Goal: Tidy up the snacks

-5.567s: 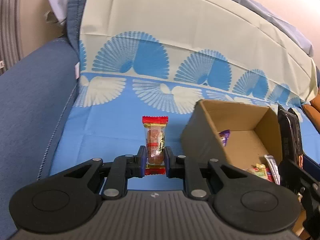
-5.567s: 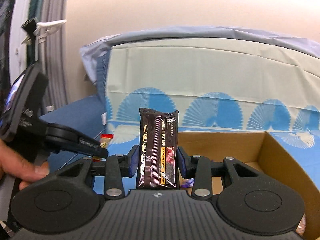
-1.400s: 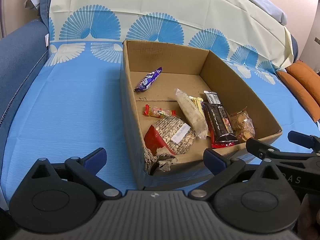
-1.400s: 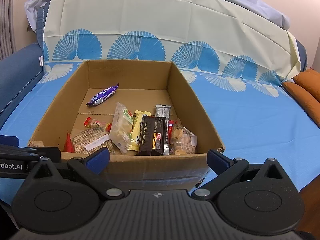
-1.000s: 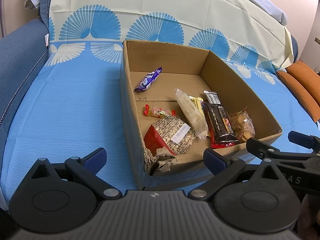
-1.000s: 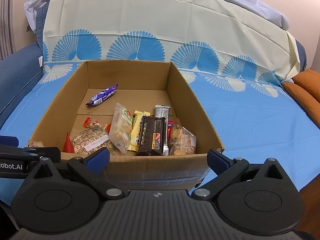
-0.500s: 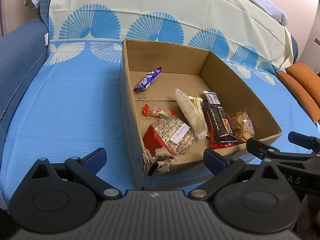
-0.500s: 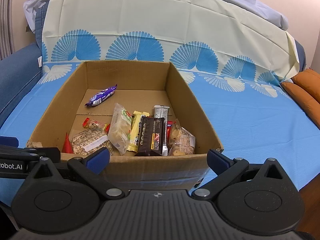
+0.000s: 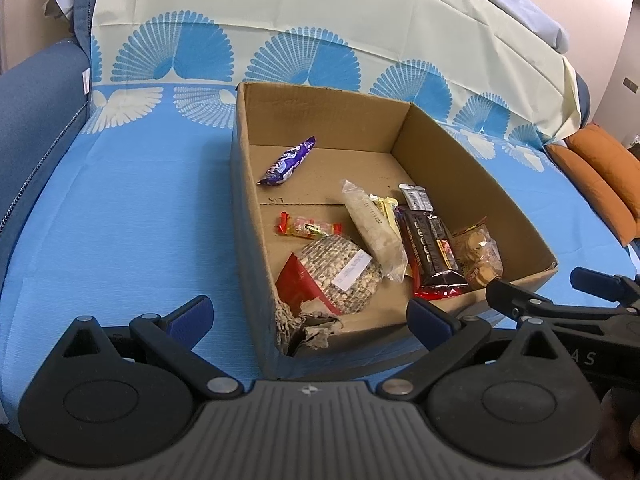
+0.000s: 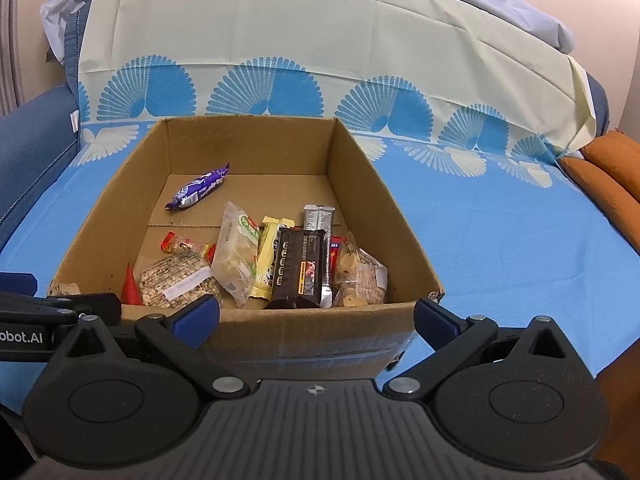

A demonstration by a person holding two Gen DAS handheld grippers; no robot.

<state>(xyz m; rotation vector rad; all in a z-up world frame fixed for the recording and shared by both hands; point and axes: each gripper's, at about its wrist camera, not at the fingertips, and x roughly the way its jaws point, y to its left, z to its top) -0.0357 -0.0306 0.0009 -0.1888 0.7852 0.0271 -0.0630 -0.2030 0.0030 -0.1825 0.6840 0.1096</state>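
An open cardboard box (image 9: 476, 196) (image 10: 376, 200) sits on the blue cloth and holds several snacks. A purple packet (image 9: 287, 161) (image 10: 199, 192) lies near its back. Closer lie a red-ended candy (image 9: 309, 227) (image 10: 185, 245), a round grain cake (image 9: 340, 274) (image 10: 176, 276), a clear bag (image 10: 236, 250), a dark chocolate bar (image 9: 432, 244) (image 10: 298, 268) and a bag of biscuits (image 9: 480, 254) (image 10: 358, 276). My left gripper (image 9: 310, 316) is open at the box's torn near corner. My right gripper (image 10: 316, 316) is open before the front wall. Both are empty.
The blue cloth (image 9: 132, 220) with fan patterns covers a sofa seat and back. A dark blue armrest (image 9: 28, 92) rises at the left. Orange cushions (image 10: 612, 168) lie at the far right. The right gripper's fingers (image 9: 520, 300) show low right in the left wrist view.
Earlier, the left gripper held the red-ended candy and the right held the chocolate bar; both snacks now lie in the box. Over the last second almost nothing has moved.
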